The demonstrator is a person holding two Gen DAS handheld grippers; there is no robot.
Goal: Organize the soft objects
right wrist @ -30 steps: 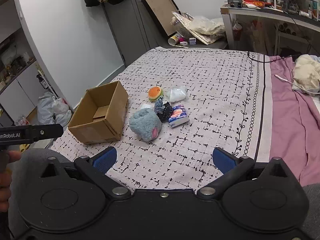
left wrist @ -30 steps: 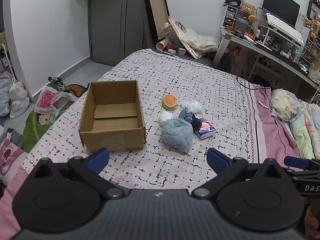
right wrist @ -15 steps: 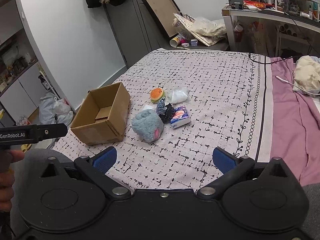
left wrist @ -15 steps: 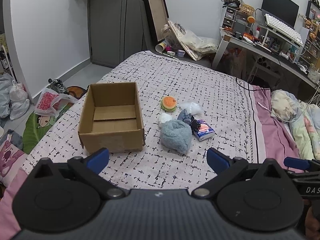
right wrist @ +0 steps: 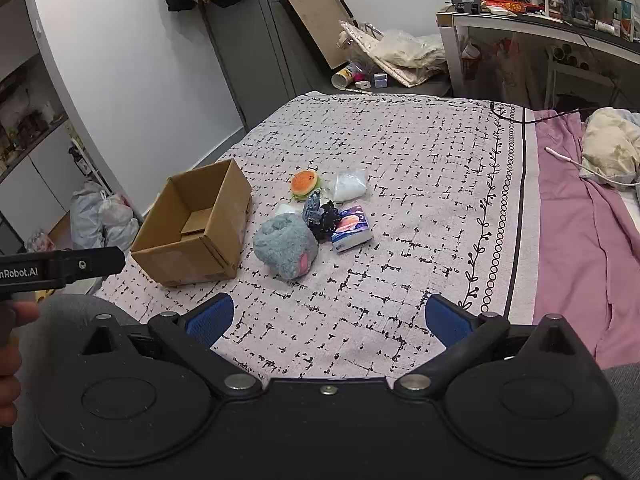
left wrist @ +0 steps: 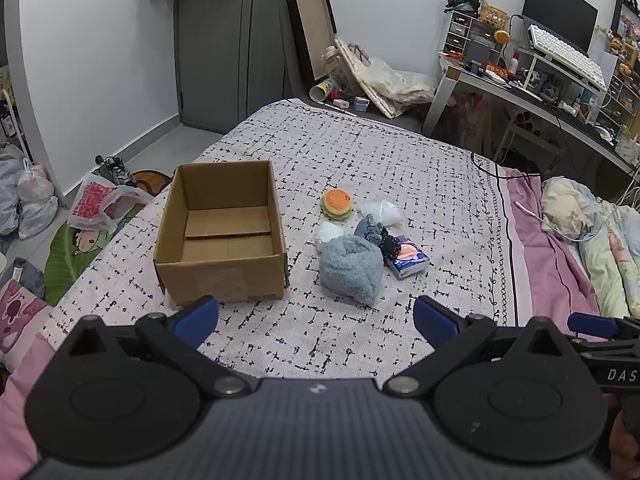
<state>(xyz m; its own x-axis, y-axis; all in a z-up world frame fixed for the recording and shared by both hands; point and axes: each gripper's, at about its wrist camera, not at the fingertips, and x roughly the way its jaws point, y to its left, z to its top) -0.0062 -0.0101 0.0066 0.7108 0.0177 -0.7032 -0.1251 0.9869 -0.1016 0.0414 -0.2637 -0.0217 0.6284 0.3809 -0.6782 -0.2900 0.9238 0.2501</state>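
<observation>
Both tools have edged slightly nearer the bed's near edge, jaws spread and empty, so the grey-blue plush point(left wrist: 351, 269) lies dead ahead of the left tool point(left wrist: 316, 316), just right of the empty cardboard box point(left wrist: 222, 236), left of the right tool point(right wrist: 329, 314).

Left wrist view: "DAS" in white on the right claw point(left wrist: 592, 325) body, cut off at frame edge. Right wrist view: "nRobot.AI" on the left claw point(right wrist: 60, 266) bar, start cut off.

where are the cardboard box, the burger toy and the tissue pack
cardboard box point(left wrist: 224, 280): left wrist view, near outer wall
burger toy point(left wrist: 338, 201): left wrist view, orange bun top
tissue pack point(right wrist: 352, 229): right wrist view, printed top face
</observation>
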